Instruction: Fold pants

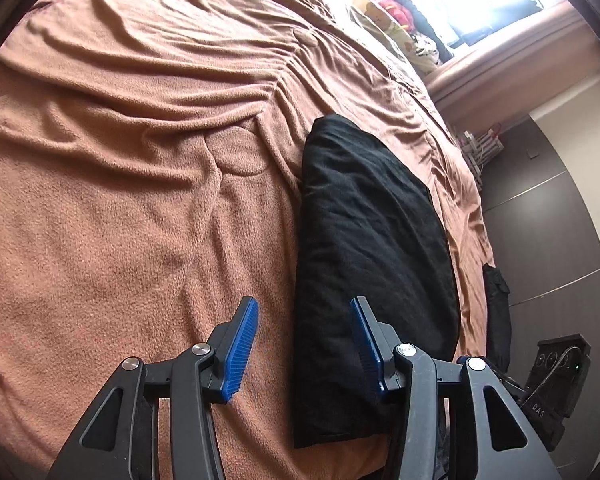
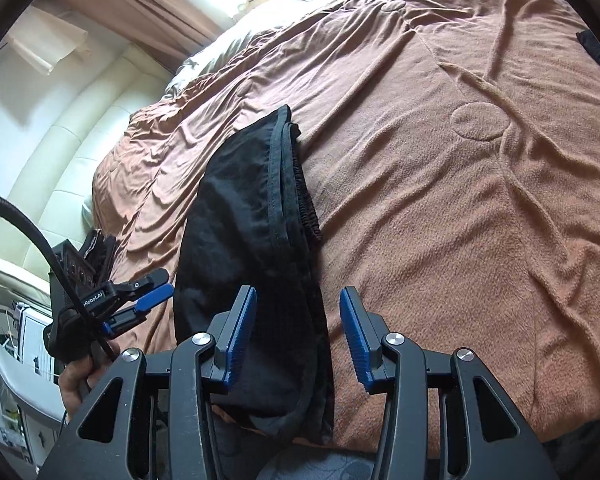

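Here the pants lie folded into a long black bundle on the bed, on its wrinkled orange-brown blanket. The landmark is the pants themselves.

In the left wrist view, the left claw is released, its jaws spread wide and holding nothing. Its left blue pad hangs over bare blanket just left of the pants, and the right pad hangs over the near end of the pants. Whether either pad touches cloth cannot be told. Beyond the pants' far end the blanket shows a round stitched patch, and past the bed's edge, right of the pants, lies dark floor.

In the right wrist view, the pants show their elastic waistband and a hem edge running along the right side of the bundle. The right claw is also released and empty; its left pad sits over the pants' near end, its right pad over blanket just right of them. Left of the pants, the left claw appears from the side, jaws apart, held in a hand near the bed's edge. A cream padded headboard stands farther left of the pants.
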`<act>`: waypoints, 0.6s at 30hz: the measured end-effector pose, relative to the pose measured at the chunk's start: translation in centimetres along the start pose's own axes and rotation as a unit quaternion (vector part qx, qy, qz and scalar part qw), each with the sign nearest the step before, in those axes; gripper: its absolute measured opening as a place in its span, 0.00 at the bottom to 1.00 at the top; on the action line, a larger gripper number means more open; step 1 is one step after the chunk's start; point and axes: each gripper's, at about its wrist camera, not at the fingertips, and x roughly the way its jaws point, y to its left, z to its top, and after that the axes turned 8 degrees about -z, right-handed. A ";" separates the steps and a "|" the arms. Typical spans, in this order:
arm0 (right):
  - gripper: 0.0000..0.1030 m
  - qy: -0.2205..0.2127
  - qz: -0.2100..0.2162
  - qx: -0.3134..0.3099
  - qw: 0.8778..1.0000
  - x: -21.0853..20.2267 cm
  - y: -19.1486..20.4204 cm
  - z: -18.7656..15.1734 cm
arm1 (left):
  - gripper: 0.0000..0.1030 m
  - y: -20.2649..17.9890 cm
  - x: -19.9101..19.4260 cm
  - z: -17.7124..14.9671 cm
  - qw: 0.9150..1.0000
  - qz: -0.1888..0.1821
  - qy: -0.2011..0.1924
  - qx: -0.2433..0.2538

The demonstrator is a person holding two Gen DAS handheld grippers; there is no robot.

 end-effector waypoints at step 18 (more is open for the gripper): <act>0.62 0.031 0.019 -0.021 0.999 8.3 1.2 5.9 | 0.48 -0.3 3.4 3.4 1.000 -0.025 0.004 -0.007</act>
